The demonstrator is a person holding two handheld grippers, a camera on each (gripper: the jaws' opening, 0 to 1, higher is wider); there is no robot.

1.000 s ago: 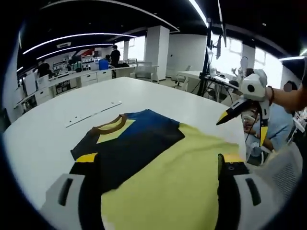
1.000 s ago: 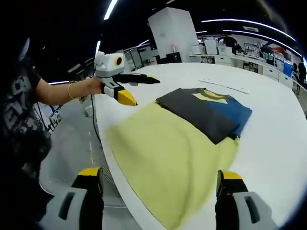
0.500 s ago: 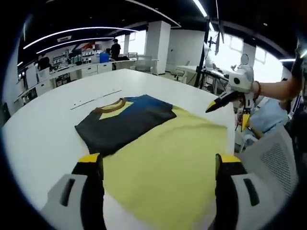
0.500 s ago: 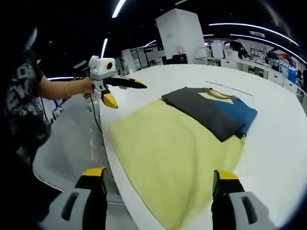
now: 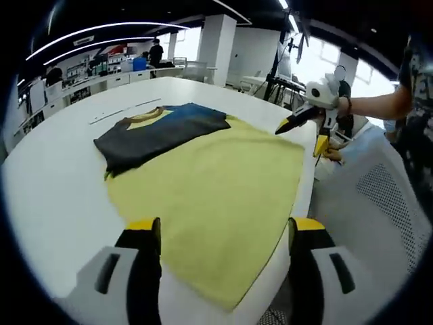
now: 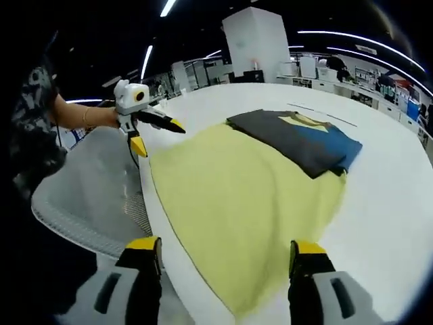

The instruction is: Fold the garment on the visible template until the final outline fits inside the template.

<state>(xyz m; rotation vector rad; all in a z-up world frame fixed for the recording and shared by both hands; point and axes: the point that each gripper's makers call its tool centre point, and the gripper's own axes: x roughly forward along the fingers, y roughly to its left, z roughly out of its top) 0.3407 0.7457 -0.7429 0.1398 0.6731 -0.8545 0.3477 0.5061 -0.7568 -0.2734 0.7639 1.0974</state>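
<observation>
Yellow garment (image 5: 216,196) spread flat, dark upper part folded, left claw (image 5: 223,233) and right claw (image 6: 223,250) both agape

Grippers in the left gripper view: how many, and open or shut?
2. The left gripper rises from the bottom, jaws open over the yellow garment. The right gripper, held by a hand, is at the table's far right edge, jaws open.

Open-plan office. Large white round table (image 5: 54,169), with a grey mesh chair (image 5: 379,217) just beside its edge. White square pillar (image 6: 256,40) beyond the table; white counters (image 5: 122,74) near it. Ceiling dark, long strip lights (image 6: 352,37). Bright windows (image 5: 325,57) behind the chair.
</observation>
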